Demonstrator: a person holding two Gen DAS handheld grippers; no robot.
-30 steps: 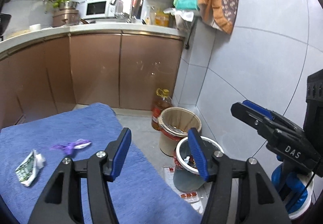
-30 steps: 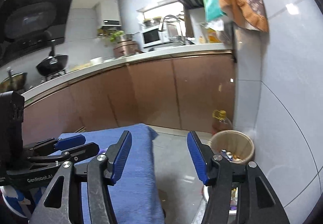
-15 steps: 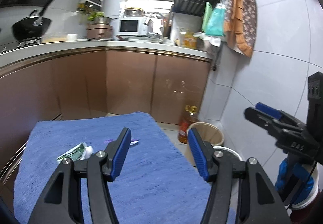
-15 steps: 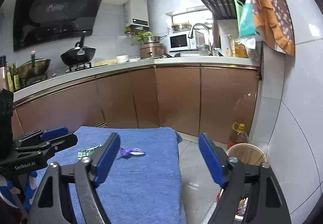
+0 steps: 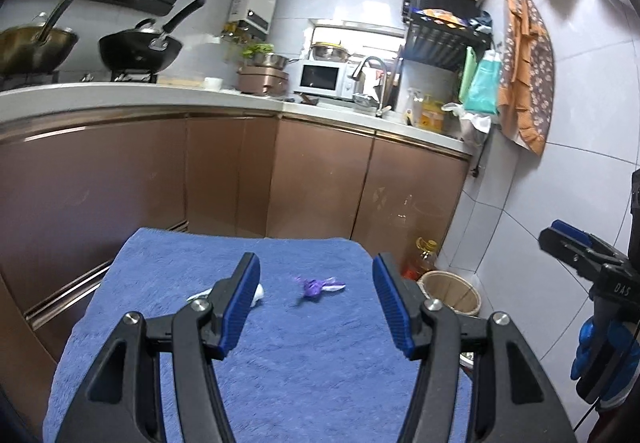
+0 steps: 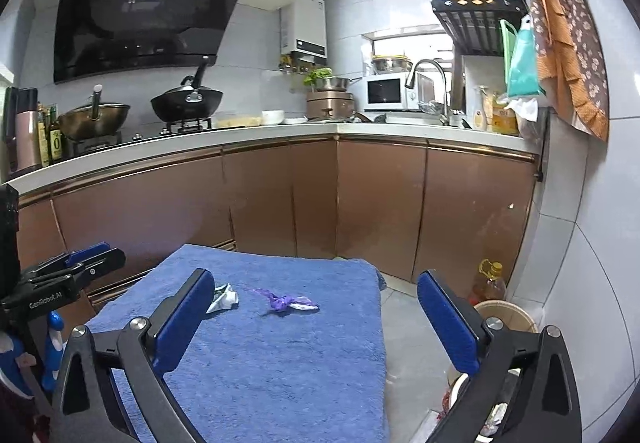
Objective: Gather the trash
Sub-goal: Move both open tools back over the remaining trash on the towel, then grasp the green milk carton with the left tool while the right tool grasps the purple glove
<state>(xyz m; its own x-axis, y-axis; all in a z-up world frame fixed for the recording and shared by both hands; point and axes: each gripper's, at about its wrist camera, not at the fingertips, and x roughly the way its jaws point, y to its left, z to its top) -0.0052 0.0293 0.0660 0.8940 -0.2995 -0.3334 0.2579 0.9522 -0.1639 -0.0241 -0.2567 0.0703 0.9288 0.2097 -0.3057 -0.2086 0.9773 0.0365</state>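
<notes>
A purple wrapper (image 5: 317, 286) (image 6: 286, 301) and a crumpled white-green wrapper (image 5: 258, 291) (image 6: 223, 299) lie on the blue towel (image 5: 280, 371) (image 6: 280, 363). My left gripper (image 5: 316, 307) is open and empty, held above the near part of the towel with the trash ahead of it. My right gripper (image 6: 316, 323) is open wide and empty, over the towel's right side. A tan waste bin (image 5: 450, 291) (image 6: 506, 317) stands on the floor to the right.
Brown cabinets (image 5: 320, 179) under a white counter run behind the towel. An oil bottle (image 6: 490, 283) stands by the wall next to the bin. A second bin with a metal rim (image 6: 456, 395) is low on the right. The tiled wall closes the right side.
Both grippers have swung left and tilted up, from the bins on the floor to the towel. The right gripper has opened wider. The wrappers now sit in the middle of both views.
</notes>
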